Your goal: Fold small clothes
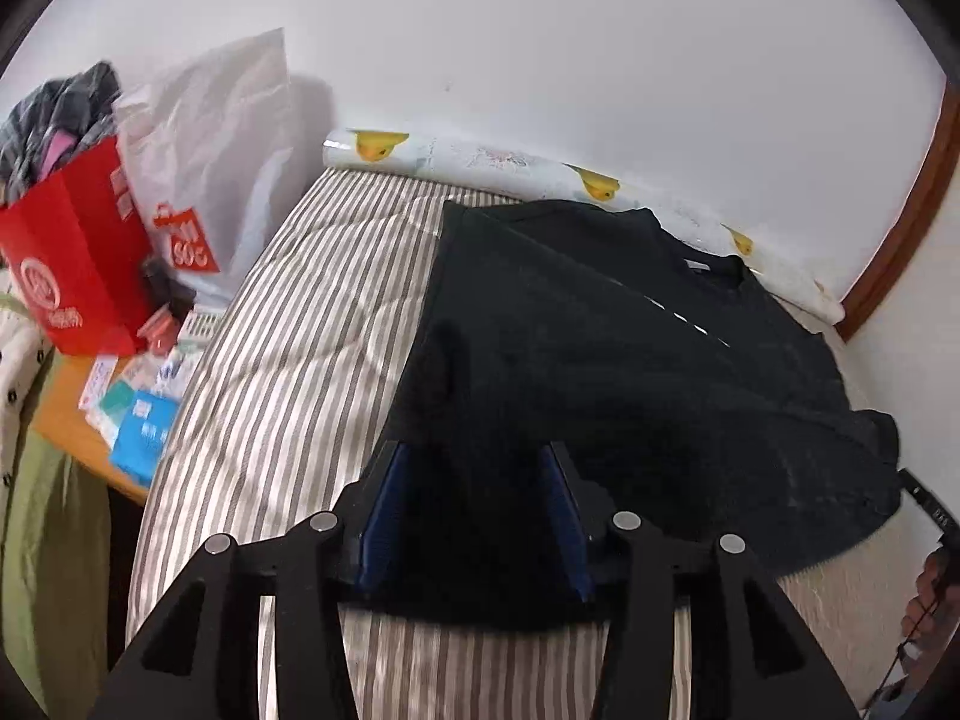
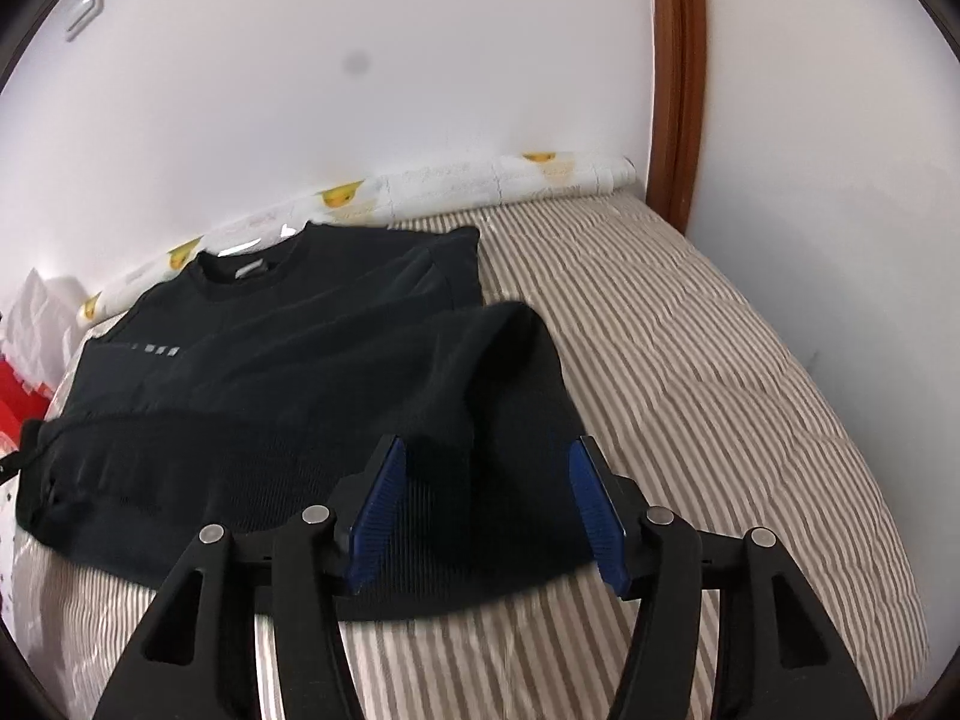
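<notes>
Black shirt (image 2: 288, 360) lying on the striped bed (image 2: 690, 360), collar toward the wall and hem toward the tongs. Both sleeves appear already turned in over the body, so the side folds look done and the step in hand is judged to be the lengthwise fold, hem brought up toward the collar.

Left tongs (image 1: 474, 510): jaws spread wide, the blue pads (image 1: 384, 516) standing either side of the near hem corner; dark cloth fills the gap between them, but the pads are not pressed on it, so nothing is gripped.

Right tongs (image 2: 486, 510): jaws likewise wide apart, straddling the opposite hem corner, where a raised ridge of cloth runs forward from between the pads; again nothing is held.

Ahead of the left tongs and off to their left, a red bag (image 1: 78, 258) and a white bag (image 1: 204, 144) stand beside the bed. A rolled sheet with yellow ducks (image 2: 480, 180) lies along the wall beyond the collar.

The next move probably calls for both pairs to close on the hem corners together, taking every layer, then lift and carry the hem forward evenly so that the tucked sleeves are not dragged out.
</notes>
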Tool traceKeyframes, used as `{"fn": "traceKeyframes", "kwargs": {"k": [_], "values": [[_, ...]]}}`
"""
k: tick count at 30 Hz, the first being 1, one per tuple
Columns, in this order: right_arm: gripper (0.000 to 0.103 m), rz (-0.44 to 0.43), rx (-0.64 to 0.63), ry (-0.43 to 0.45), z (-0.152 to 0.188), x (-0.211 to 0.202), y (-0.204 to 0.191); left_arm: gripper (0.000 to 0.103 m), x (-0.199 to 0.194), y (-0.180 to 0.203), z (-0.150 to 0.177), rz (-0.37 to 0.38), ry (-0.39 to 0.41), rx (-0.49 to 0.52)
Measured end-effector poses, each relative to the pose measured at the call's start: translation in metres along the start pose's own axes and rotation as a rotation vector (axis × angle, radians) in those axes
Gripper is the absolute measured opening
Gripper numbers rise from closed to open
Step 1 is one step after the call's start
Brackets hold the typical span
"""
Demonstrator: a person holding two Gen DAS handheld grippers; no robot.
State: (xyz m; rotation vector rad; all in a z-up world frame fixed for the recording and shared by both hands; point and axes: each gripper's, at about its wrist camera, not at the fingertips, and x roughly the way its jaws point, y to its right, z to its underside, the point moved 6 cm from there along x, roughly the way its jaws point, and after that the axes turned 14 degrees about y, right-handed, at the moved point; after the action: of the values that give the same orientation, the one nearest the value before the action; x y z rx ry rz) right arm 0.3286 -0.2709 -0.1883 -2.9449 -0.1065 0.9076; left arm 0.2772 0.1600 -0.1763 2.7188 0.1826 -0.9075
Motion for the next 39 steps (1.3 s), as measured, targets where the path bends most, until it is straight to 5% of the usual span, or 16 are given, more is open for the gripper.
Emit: {"fn": "traceKeyframes", "kwargs": {"k": [7,15,25,32,39], "values": [[0.057,-0.009,-0.006,-0.049,0.043,-0.026,0.005,0.044,-0.035,-0.032,0.048,0.022,-0.031,-0.118],[0.057,-0.005,0.062,-0.103,0.064,-0.026,0.021,0.044,-0.025,-0.046,0.082,0.112,-0.081,-0.307],[0.058,-0.01,0.184,-0.091,0.05,-0.016,0.039,0.049,0.004,-0.041,0.061,0.128,-0.053,-0.361],[0.058,-0.025,0.241,-0.093,0.044,0.006,0.04,0.047,0.014,-0.03,0.054,0.076,-0.044,-0.274],[0.057,-0.058,0.317,-0.102,0.041,0.033,0.042,0.023,0.022,-0.025,0.051,0.055,-0.044,-0.237]]}}
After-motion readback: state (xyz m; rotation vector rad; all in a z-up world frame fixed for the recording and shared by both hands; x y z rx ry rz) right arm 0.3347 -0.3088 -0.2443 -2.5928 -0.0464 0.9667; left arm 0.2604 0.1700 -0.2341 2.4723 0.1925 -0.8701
